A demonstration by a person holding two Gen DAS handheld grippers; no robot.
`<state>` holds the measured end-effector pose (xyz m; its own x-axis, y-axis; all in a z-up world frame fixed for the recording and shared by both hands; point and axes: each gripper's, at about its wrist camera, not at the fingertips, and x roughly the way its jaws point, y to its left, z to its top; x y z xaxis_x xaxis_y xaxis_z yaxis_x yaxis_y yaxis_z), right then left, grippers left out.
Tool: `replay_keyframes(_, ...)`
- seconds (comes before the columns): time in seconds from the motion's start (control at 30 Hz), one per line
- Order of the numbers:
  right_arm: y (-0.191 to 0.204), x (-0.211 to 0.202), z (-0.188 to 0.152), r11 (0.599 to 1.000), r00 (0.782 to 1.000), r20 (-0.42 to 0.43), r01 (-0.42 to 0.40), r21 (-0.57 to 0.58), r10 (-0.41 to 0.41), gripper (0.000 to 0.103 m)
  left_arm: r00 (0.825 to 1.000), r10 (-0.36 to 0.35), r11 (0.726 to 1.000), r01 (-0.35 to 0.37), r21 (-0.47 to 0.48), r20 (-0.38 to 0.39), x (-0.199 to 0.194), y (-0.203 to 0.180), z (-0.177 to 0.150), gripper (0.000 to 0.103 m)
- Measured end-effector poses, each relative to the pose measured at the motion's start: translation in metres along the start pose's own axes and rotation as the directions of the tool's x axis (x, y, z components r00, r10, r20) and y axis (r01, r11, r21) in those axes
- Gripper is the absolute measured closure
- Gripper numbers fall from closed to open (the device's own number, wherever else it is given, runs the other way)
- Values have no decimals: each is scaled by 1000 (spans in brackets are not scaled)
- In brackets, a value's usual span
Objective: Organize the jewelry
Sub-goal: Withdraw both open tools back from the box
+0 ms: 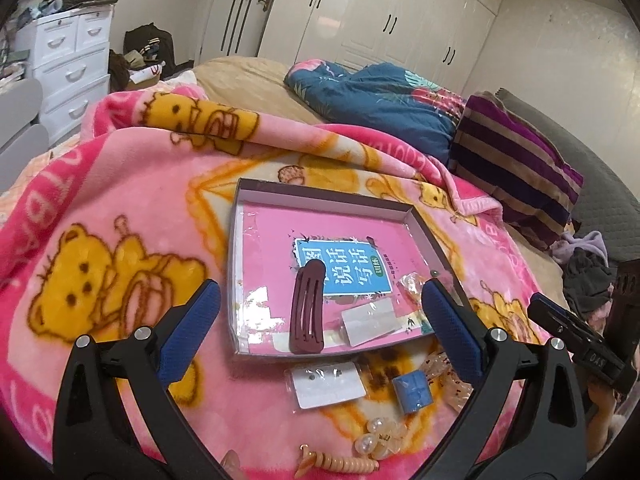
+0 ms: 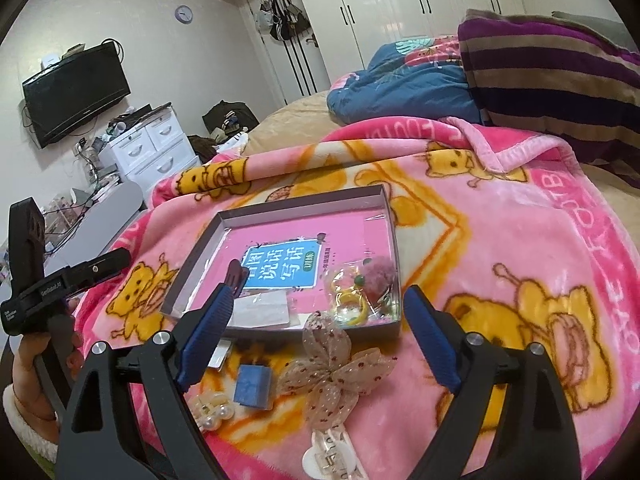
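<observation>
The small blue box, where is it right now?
The small blue box lies on the pink blanket just outside the tray's near edge, left of the sheer flower bow.

White claw clip [image 2: 326, 458] and coiled orange hair tie [image 1: 340, 465], both cropped by bottom edges.

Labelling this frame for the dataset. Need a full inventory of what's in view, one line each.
Shallow box: one, grey walls, pink printed floor, on the blanket.
Hair clip: one, maroon, in the box, near edge.
Clear packets: at least two, in the box; one holds yellow pieces.
Earring card: one, white, bagged, on the blanket in front of the box.
Small cube box: one, blue, on the blanket.
Flower bow: one, beige sheer, dotted, in front of the box.
Pearl clip: one, cream, beside the cube.
Blanket: one, pink with bears, over the bed.
Left hand-held gripper: open, empty.
Right hand-held gripper: open, empty.
</observation>
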<state>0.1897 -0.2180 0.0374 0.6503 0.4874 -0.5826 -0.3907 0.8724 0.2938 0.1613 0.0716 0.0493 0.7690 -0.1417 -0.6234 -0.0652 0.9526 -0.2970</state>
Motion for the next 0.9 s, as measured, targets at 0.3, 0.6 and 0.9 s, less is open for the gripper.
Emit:
replay_keyframes(0.3,6,-15,-8,1000,1000,-3,-23,-18,23,17,1000,-5,1000,4,19,23,-18,-9,-12,9)
replay_keyframes(0.6,13,-27,-16,998,999,-14,-44,-37,44,17,1000,7,999,-8,46,22,-30,-17,-27,9)
replay_keyframes(0.9,18,-35,-27,997,998,-34,-61,-53,59,17,1000,11,997,-11,77,4,-37,-25,-42,9)
